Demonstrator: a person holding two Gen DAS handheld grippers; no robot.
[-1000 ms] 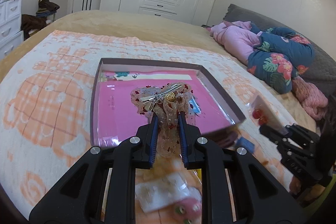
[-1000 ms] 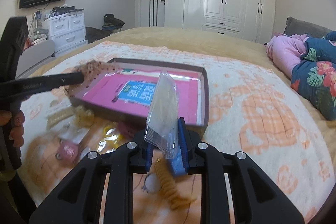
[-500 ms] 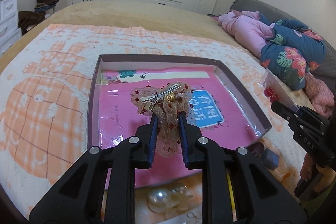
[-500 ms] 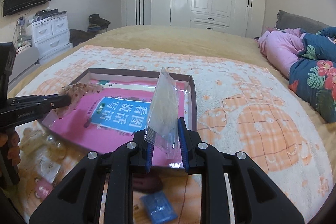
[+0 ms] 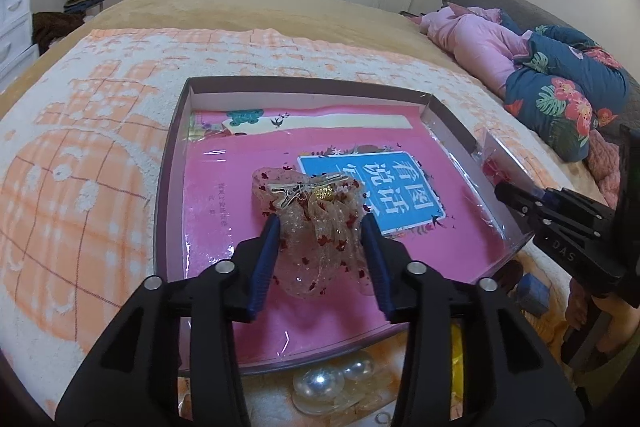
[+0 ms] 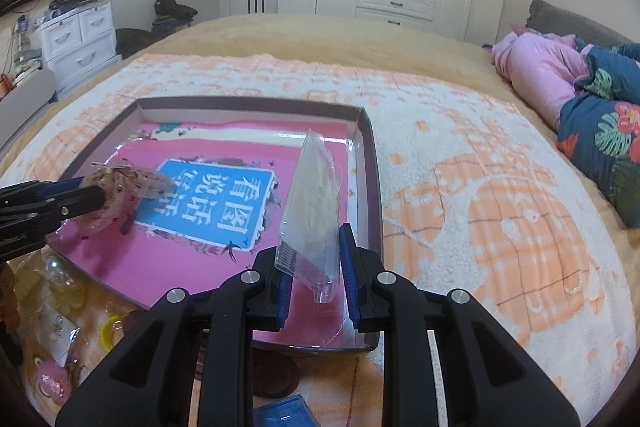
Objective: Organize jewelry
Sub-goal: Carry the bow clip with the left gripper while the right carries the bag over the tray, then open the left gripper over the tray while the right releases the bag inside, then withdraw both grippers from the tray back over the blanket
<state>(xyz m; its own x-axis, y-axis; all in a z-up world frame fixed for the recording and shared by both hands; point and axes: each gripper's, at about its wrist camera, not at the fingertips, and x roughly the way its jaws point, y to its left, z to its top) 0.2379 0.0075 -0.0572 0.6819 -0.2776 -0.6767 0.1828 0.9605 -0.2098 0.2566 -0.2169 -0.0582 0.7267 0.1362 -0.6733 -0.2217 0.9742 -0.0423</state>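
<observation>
Left gripper (image 5: pixel 320 227): fingers spread, lace bow (image 5: pixel 316 223) loose between them, over the tray (image 5: pixel 172 163)
Right gripper (image 6: pixel 314 255): parted wider than the clear packet (image 6: pixel 312 203); grip unclear; bead clutter (image 6: pixel 60 283) lower-left

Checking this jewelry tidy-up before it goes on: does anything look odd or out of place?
Yes: the tray holds a pink book, not jewelry. Pearls, a yellow ring and other trinkets lie loose on the blanket by its near edge.

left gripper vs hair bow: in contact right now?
Cannot tell. In the left wrist view the left gripper has opened around the hair bow; the frills fill the gap to both fingers, hiding any contact.
</observation>
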